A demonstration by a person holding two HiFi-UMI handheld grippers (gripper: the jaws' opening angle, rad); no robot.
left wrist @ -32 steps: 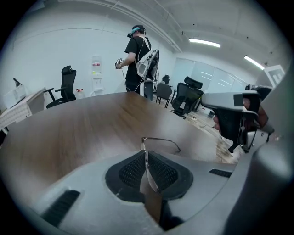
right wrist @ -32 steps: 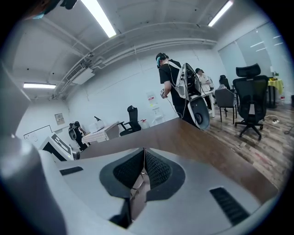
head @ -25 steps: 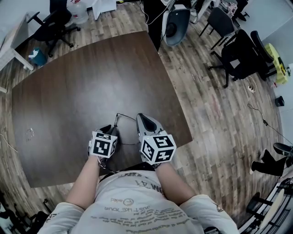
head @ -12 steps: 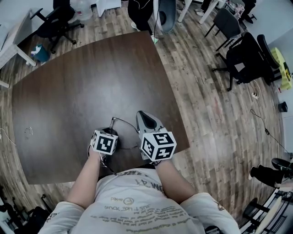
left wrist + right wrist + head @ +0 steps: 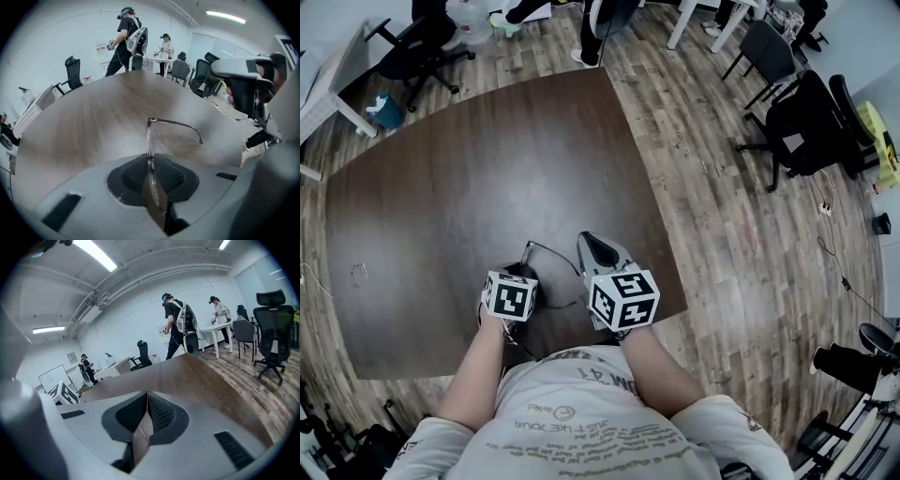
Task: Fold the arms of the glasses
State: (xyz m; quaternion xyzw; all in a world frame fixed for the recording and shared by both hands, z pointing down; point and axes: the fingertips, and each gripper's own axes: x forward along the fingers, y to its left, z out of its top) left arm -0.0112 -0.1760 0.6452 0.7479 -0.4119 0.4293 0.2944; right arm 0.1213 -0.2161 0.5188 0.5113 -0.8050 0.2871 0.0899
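The left tool [image 5: 150,161], whose jaws have just been closing, pinches the front of the glasses [image 5: 149,136] edge-on over the dark counter [image 5: 84,122]. One arm [image 5: 180,125] juts out unfolded toward the right. The right tool [image 5: 146,405] sits just beside with its jaws together and empty, so that arm looks not yet folded; the other arm cannot be made out.

left gripper [image 5: 519,274]: at glasses [image 5: 546,248] | right gripper [image 5: 586,242]: beside | table [image 5: 469,159]: dark
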